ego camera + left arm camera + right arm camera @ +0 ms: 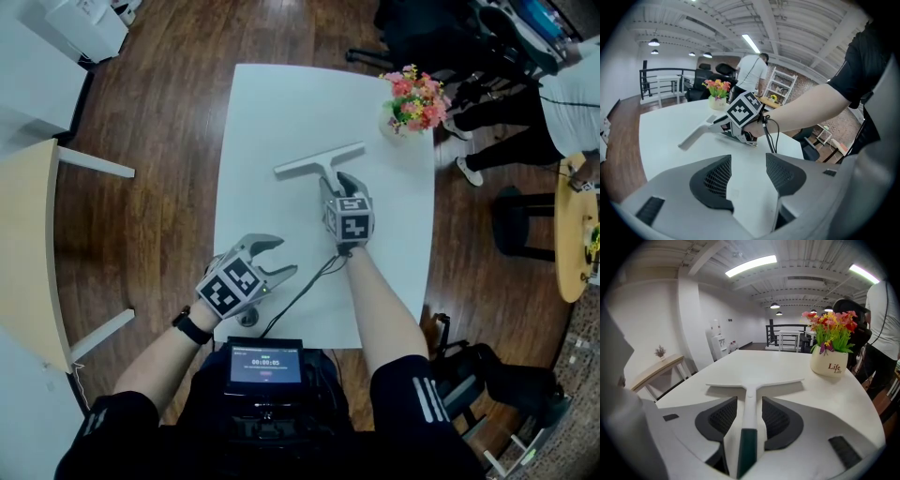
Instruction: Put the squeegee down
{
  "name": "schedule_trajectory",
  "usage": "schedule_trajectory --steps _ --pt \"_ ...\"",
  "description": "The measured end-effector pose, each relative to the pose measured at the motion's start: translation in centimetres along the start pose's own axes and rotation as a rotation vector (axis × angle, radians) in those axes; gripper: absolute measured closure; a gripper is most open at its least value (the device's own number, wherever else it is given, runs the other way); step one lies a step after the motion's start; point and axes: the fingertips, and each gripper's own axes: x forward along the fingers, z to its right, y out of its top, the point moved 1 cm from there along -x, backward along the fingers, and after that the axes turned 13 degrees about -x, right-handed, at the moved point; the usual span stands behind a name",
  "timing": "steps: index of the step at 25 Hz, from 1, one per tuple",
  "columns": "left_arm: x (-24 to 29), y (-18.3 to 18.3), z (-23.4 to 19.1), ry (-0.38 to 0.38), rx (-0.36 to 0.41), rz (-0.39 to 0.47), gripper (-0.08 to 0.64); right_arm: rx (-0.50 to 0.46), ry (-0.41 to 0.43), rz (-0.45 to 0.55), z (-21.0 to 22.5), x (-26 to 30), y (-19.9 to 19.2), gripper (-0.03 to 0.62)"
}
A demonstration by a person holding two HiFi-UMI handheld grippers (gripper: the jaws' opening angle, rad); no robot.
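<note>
A white squeegee (319, 159) lies on the white table (272, 112), its blade away from me and its green-ended handle toward me. My right gripper (339, 178) is around that handle and open. In the right gripper view the handle (749, 404) runs between the two pads with a small gap on each side, and the blade (754, 383) rests flat ahead. My left gripper (284, 257) hovers over the table's near left part, open and empty. The left gripper view shows its pads apart (747, 176), and beyond them the squeegee (696, 133) and the right gripper (740, 117).
A cream pot of flowers (412, 103) stands at the table's far right corner. A wooden side table (28, 244) is at the left and a round table (574, 234) at the right. A person (553, 103) stands beyond the far right corner. A small screen (265, 364) sits at my chest.
</note>
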Motion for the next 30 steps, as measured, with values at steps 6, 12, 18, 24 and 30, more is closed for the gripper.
schedule_trajectory --steps 6,12,18,24,30 --pt "-2.1 -0.6 1.7 0.003 0.036 0.024 0.333 0.009 -0.032 0.149 -0.4 -5.5 3.1 0.396" --pt "-6.1 -4.0 5.9 -0.007 0.088 0.062 0.333 -0.006 0.010 0.307 -7.3 -15.6 5.9 0.397" --pt "-11.9 -10.6 11.8 -0.017 0.172 0.087 0.333 0.042 0.007 0.453 -17.2 -28.1 6.0 0.397" --pt "-17.6 -18.9 17.7 -0.017 0.223 0.089 0.333 0.092 -0.007 0.550 -26.8 -39.5 3.8 0.397" --pt "-21.2 -24.8 21.0 -0.015 0.233 0.081 0.333 0.156 -0.007 0.537 -34.3 -47.1 0.5 0.410"
